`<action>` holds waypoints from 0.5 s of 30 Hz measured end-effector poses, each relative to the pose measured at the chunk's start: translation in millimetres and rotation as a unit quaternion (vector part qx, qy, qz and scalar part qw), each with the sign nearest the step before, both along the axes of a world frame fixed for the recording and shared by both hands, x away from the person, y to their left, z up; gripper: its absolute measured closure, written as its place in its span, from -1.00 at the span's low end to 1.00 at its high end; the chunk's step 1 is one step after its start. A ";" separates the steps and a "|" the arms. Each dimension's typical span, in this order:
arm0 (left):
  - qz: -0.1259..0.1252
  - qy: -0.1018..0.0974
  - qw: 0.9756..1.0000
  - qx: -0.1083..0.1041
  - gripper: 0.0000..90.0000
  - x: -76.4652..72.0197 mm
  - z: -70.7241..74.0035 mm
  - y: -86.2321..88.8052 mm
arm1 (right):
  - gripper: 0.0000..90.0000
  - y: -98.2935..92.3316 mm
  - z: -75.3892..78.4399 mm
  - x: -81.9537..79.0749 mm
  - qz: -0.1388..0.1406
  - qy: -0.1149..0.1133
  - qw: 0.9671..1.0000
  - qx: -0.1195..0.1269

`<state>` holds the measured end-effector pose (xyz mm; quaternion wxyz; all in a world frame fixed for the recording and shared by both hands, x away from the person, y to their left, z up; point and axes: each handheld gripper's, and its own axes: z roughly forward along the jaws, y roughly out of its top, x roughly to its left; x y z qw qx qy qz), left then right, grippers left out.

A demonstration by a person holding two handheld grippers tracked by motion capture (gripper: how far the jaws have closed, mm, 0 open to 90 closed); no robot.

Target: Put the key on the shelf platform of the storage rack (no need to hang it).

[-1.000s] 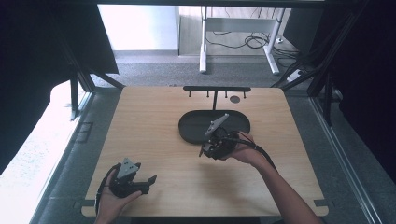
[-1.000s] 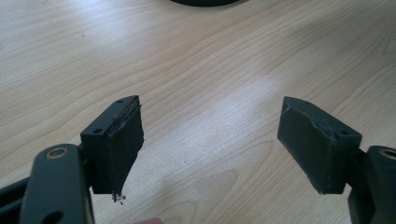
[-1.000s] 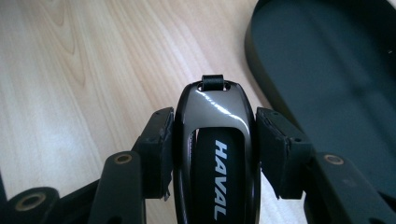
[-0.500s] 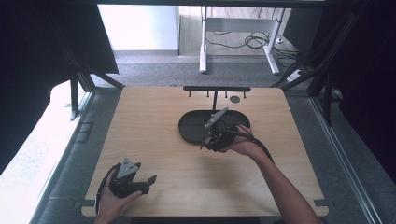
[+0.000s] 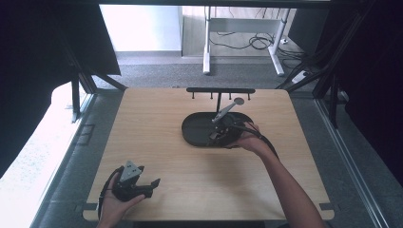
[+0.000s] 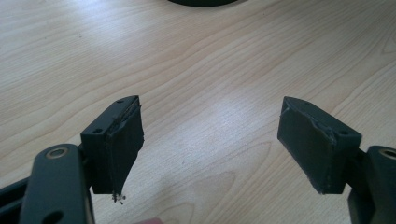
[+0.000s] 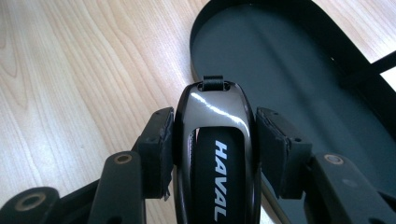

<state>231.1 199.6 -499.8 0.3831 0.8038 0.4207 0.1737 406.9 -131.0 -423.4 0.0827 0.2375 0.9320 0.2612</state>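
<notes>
The right gripper [image 7: 212,140] holds a glossy black car key fob [image 7: 215,154] between its two pads, which press on the fob's sides; white letters reading HAVAL run along the fob's face, and a small loop sits at its far tip. In the right gripper view the fob hangs over the near rim of a black oval tray [image 7: 299,60], with the tray's dark floor stretching away toward 1 o'clock and bare wood toward 10 o'clock.

In the high view the right gripper [image 5: 223,133] sits over the tray [image 5: 195,135] just past the middle of the table [image 5: 157,123], the person's right hand [image 5: 249,140] wrapped behind it. A black rack with small hooks [image 5: 220,90] stands at 12 o'clock from the tray, near the table's far edge.

The left gripper [image 5: 142,183] rests at about 7 o'clock from the tray, well apart from it, near the table's front edge, in the left hand [image 5: 116,199]. In the left gripper view its jaws stand wide with nothing between them, only wood grain below, and the tray's edge [image 6: 201,2] shows at 12 o'clock.
</notes>
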 end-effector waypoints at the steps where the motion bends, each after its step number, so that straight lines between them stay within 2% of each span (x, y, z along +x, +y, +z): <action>1: -0.002 0.001 1.000 0.000 -0.50 0.0 0.0 -0.6 | 0.10 -0.1 -0.1 1.2 -0.001 -0.001 1.000 0.000; 15: 0.000 0.000 1.000 -0.001 -0.50 0.1 0.0 0.2 | 0.10 2.8 0.6 8.1 -0.001 -0.002 1.000 -0.002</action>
